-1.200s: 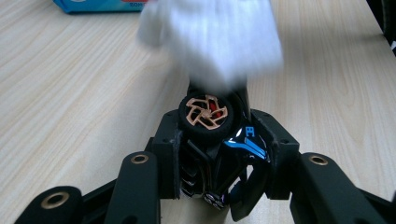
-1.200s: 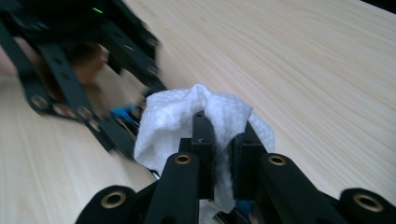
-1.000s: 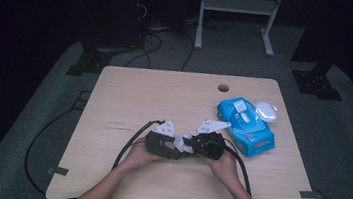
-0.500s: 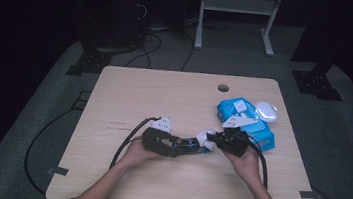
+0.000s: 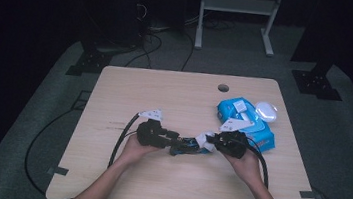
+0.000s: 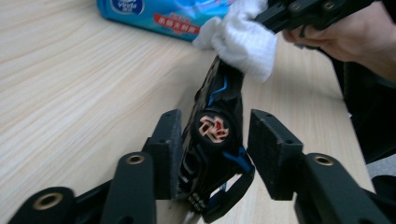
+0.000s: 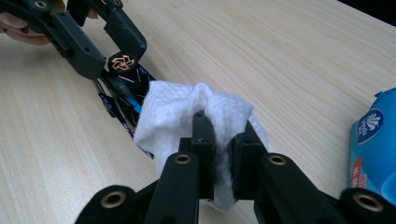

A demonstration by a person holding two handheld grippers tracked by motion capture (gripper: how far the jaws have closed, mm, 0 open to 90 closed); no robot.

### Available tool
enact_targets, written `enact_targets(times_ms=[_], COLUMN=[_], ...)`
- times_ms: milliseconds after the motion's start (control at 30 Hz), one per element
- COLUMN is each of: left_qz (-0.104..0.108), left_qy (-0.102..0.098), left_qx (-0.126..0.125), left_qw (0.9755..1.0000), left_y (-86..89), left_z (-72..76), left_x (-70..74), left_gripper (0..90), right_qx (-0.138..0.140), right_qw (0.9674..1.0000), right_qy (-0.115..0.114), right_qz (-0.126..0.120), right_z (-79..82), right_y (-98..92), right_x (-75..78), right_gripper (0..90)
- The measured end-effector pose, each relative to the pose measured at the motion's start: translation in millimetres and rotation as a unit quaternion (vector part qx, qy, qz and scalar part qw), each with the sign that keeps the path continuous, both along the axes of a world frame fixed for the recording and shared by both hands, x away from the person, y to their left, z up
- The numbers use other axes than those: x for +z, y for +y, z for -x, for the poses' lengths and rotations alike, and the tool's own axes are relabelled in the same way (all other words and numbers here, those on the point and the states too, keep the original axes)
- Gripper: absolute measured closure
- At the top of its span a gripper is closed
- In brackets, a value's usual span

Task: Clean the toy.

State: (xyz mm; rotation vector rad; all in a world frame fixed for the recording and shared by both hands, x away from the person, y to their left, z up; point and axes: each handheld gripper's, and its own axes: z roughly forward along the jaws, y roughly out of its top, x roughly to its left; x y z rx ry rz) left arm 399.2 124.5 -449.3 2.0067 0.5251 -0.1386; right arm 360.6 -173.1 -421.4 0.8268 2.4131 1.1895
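We see a wooden table (image 5: 164, 103) with a blue packet of wipes (image 5: 250, 123) lying toward its right edge. Just left of the packet, we hold a dark gadget with blue wires (image 5: 187, 146) (image 6: 217, 126) above the table between our two tongs. The left tongs (image 5: 172, 138) (image 6: 212, 154), farther left of the packet, have just been closing, and the gadget's round end sits between their pads, one pad touching it. The right tongs (image 5: 210, 141) (image 7: 223, 154), nearest the packet, are clenched on a white wipe (image 7: 187, 116) (image 6: 243, 39) that presses against the gadget's other end.
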Motion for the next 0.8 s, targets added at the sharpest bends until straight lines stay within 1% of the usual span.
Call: enact_targets(times_ms=[33,67,233,300,400,433,500,533,667,733,767,800], left_qz=[0.004,0.004,-0.002,-0.007,-0.015,-0.021,-0.024,-0.024,-0.035,-0.037,-0.042,-0.046], left_qy=[0.006,0.008,0.003,-0.006,-0.024,-0.035,-0.045,-0.047,-0.070,-0.088,-0.105,-0.116], left_qx=[-0.001,0.002,0.007,0.004,-0.004,-0.007,-0.008,-0.009,-0.012,-0.008,-0.006,-0.004], left_qw=[1.0000,1.0000,1.0000,1.0000,0.9996,0.9992,0.9987,0.9986,0.9968,0.9954,0.9936,0.9921], left_y=[-0.3,-1.1,-2.7,-3.9,-6.8,-8.2,-9.7,-10.2,-12.0,-12.2,-13.1,-13.9], left_z=[-0.1,-0.2,1.3,3.3,7.8,10.3,14.9,17.0,26.2,33.2,38.9,42.5], left_x=[-0.7,-1.0,-0.1,0.8,2.3,3.3,3.8,3.9,5.4,5.0,5.2,5.3], left_gripper=[57.1,57.5,58.7,58.8,58.8,58.9,58.9,58.7,58.4,58.3,57.6,57.6], right_qx=[0.000,0.001,0.001,0.001,0.004,0.004,0.004,0.005,0.014,0.023,0.028,0.028], right_qw=[1.0000,1.0000,1.0000,0.9999,0.9998,0.9997,0.9996,0.9995,0.9989,0.9983,0.9982,0.9982], right_qy=[0.000,-0.002,-0.009,-0.017,-0.022,-0.025,-0.027,-0.031,-0.044,-0.054,-0.054,-0.054], right_qz=[0.000,0.001,0.004,0.002,-0.001,0.001,0.001,0.005,0.007,0.007,0.003,0.003], right_z=[0.3,0.5,2.2,5.5,10.3,13.3,14.4,16.9,24.5,31.4,35.2,35.2], right_y=[-0.1,-0.2,0.5,-0.2,-2.7,-3.5,-3.3,-3.2,-4.2,-5.3,-7.1,-7.1], right_x=[-0.2,-0.3,-0.6,-2.0,-3.4,-3.5,-3.6,-3.7,-5.2,-6.5,-7.2,-7.2], right_gripper=[81.6,81.6,81.6,81.6,81.7,81.7,81.7,81.8,81.8,81.8,81.8,81.8])
